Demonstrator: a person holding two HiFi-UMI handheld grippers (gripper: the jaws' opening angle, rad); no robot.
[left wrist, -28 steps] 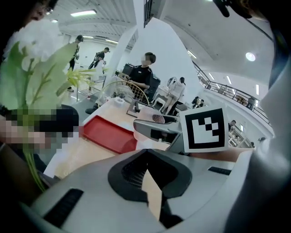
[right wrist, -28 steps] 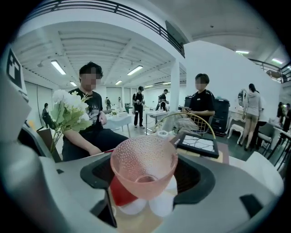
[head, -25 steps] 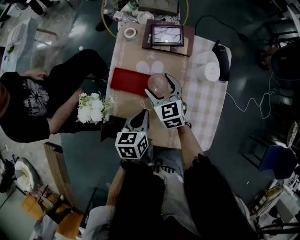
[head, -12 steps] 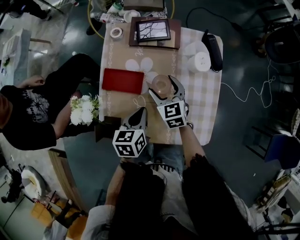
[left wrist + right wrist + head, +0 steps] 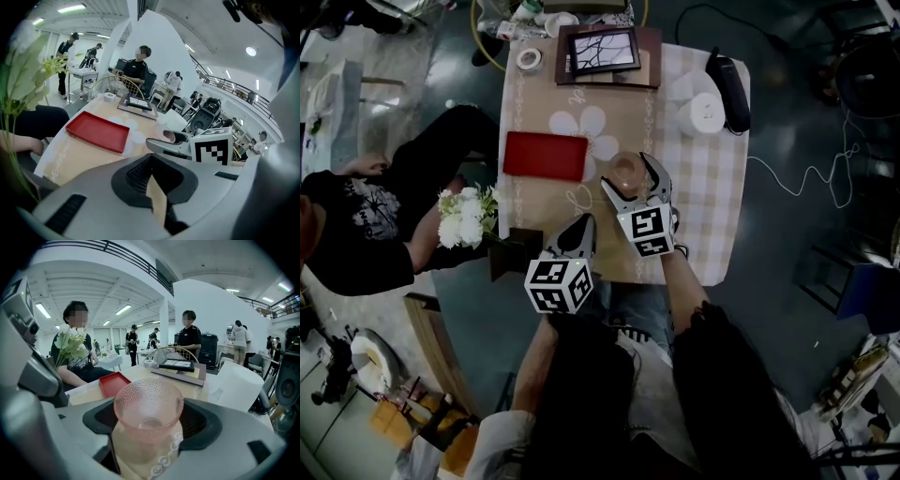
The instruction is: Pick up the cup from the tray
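Two grippers are working over the table (image 5: 551, 202), both near the middle of the head view. The right gripper (image 5: 628, 178) is gripping the cup (image 5: 625, 169), a pink, pebbled glass one, with a jaw closed against each side of it. In the right gripper view the cup is sitting upright and filling the gap between the dark pads. The cup is off the tray (image 5: 546, 156) now, just right of its right end and not touching it. Whether its base is resting on the table or hanging above it, I cannot tell.

The tray, red and flat, is lying left of centre on the tan cloth, with nothing on it. The left gripper (image 5: 579, 234) is hovering lower in the frame, near the table's bottom edge. Its jaws are drawn close together with only a narrow wedge of table showing between them, and they are holding nothing.

A framed picture (image 5: 601, 52) is lying at the top of the table, with a tape roll (image 5: 526, 59) to its left. A white paper roll (image 5: 705, 114) is standing at upper right. White flowers (image 5: 469, 217) are showing at the table's left edge, beside a seated person (image 5: 366, 216).
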